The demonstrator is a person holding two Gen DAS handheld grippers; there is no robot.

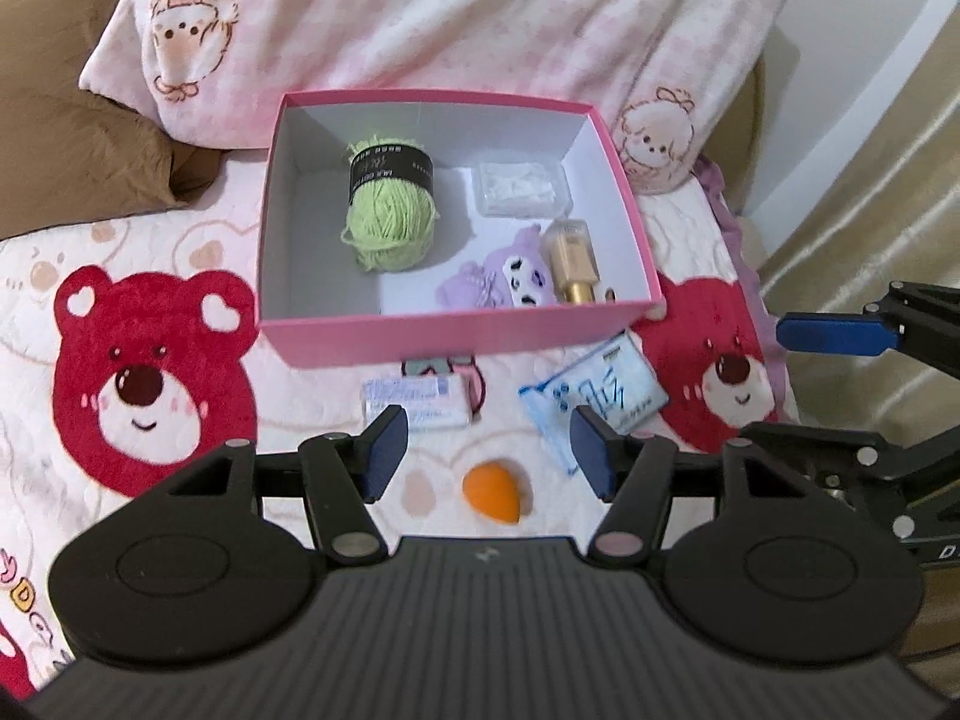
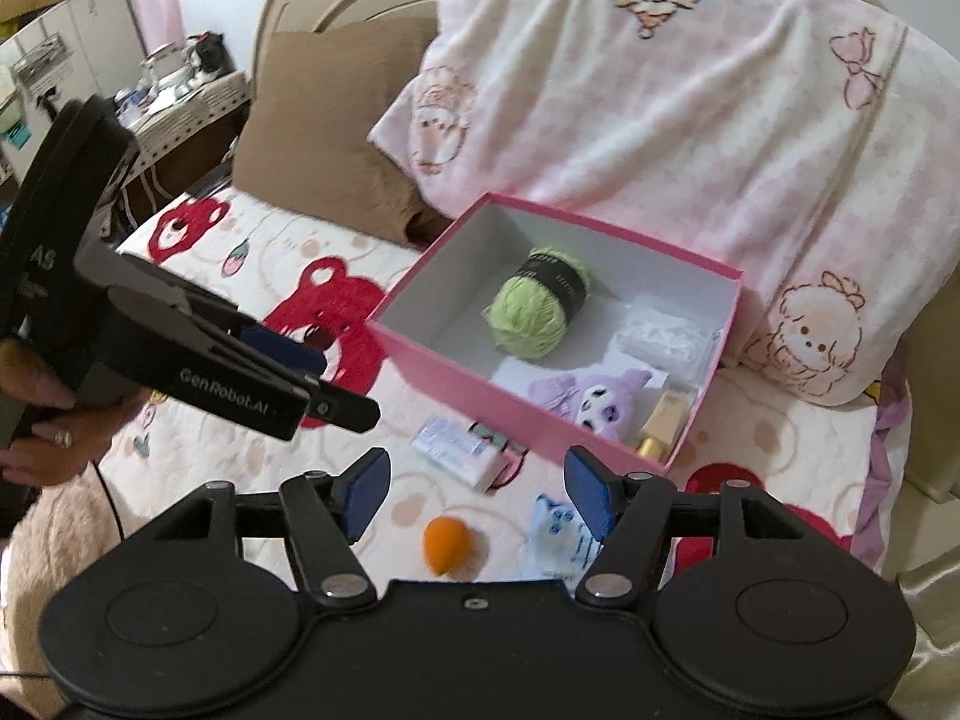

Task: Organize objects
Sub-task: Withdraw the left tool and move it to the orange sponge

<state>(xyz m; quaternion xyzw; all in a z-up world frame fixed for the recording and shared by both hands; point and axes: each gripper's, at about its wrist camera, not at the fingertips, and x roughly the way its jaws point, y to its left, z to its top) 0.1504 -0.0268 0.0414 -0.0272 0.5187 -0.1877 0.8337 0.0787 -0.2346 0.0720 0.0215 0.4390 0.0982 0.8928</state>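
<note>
A bear-print quilt [image 1: 150,312] covers the bed, pillows behind. The pink box [image 1: 456,333] holds yarn [image 1: 390,222]. An orange sponge [image 1: 495,495] lies between the left gripper's [image 1: 487,450] wide fingers; the right gripper [image 2: 480,495] gapes too, beside a possibly wipes packet [image 2: 561,543].

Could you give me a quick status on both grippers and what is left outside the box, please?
Left gripper open, empty. Right gripper open, empty. Orange sponge, white packet, blue pouch outside pink box. Nothing blocking them.
</note>
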